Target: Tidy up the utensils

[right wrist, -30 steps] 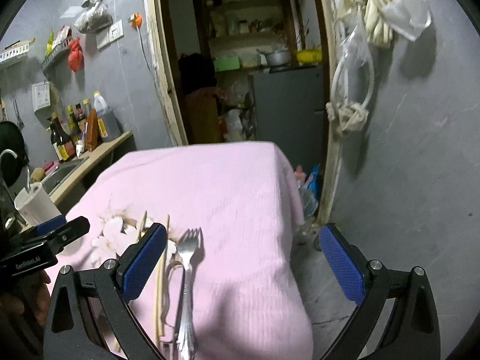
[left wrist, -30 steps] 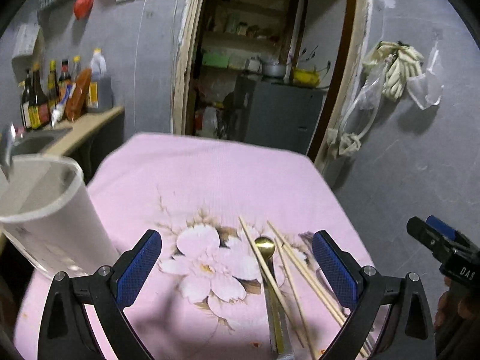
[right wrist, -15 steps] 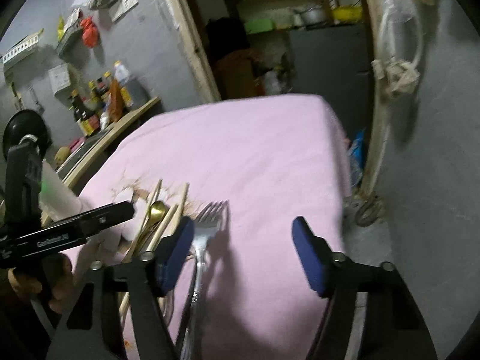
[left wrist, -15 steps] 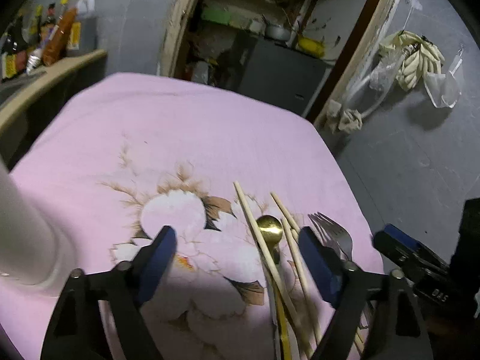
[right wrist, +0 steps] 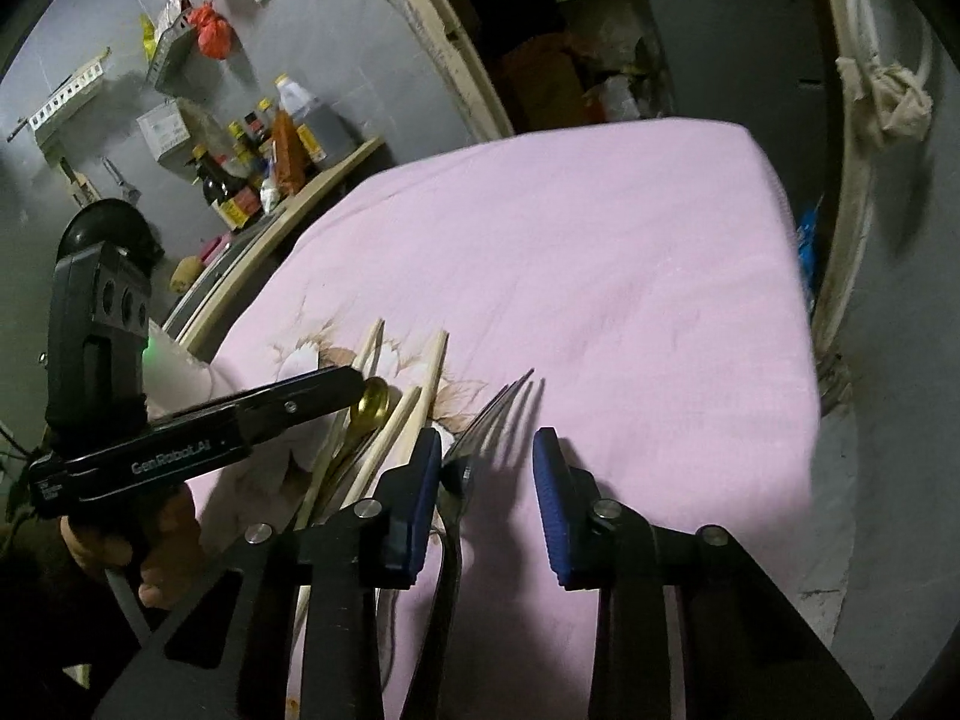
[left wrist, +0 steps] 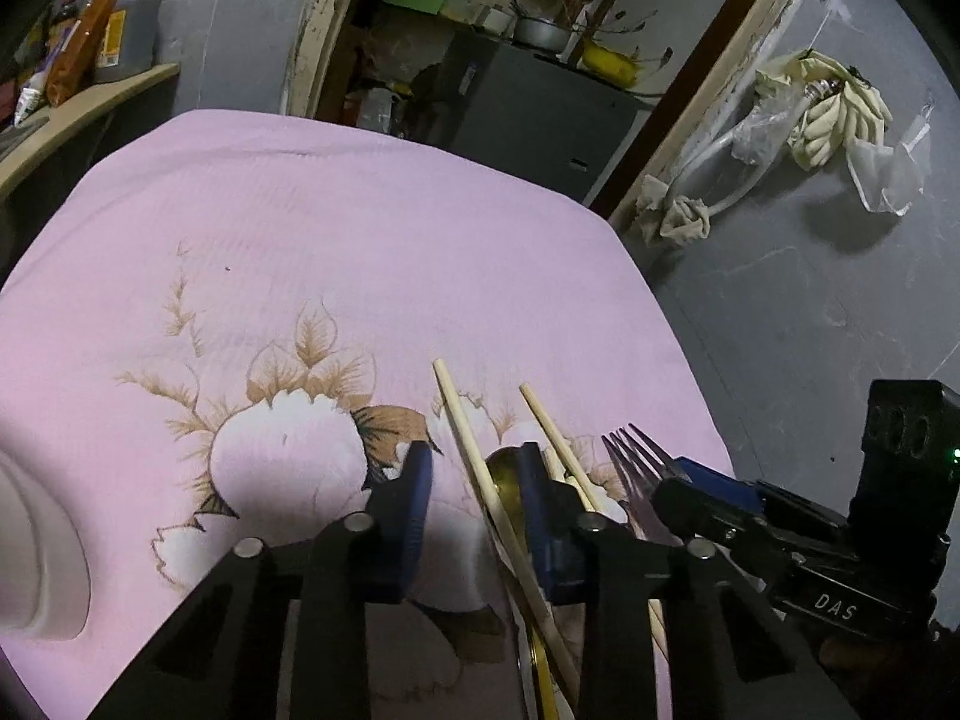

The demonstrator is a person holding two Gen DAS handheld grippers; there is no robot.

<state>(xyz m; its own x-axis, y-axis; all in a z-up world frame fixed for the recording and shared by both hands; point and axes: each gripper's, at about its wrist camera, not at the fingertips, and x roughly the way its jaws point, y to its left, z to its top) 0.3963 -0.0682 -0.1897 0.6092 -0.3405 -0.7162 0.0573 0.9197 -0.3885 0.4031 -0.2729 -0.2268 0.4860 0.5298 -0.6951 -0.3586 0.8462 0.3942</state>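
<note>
Wooden chopsticks [left wrist: 465, 426], a gold spoon [left wrist: 503, 471] and a silver fork [left wrist: 636, 456] lie bunched on the pink flowered cloth [left wrist: 360, 240]. My left gripper [left wrist: 474, 504] hovers low over them, its jaws closing, with one chopstick and the spoon's bowl in the gap; the pads touch neither side firmly. In the right wrist view my right gripper [right wrist: 486, 480] straddles the fork [right wrist: 480, 426], jaws closing, the fork's neck close to the left pad and a gap at the right pad. The left gripper [right wrist: 351, 385] shows side-on over the spoon [right wrist: 372, 399].
A white container [left wrist: 36, 564] stands at the cloth's left edge. A counter with bottles [right wrist: 264, 180] runs along the left wall. The cloth's right edge [right wrist: 798, 312] drops to a grey floor. A person's hand [right wrist: 156, 552] holds the left gripper's handle.
Both grippers have come down and forward onto the utensil pile. Their jaws have narrowed from wide apart to a small gap, the left around a chopstick and spoon, the right around the fork.
</note>
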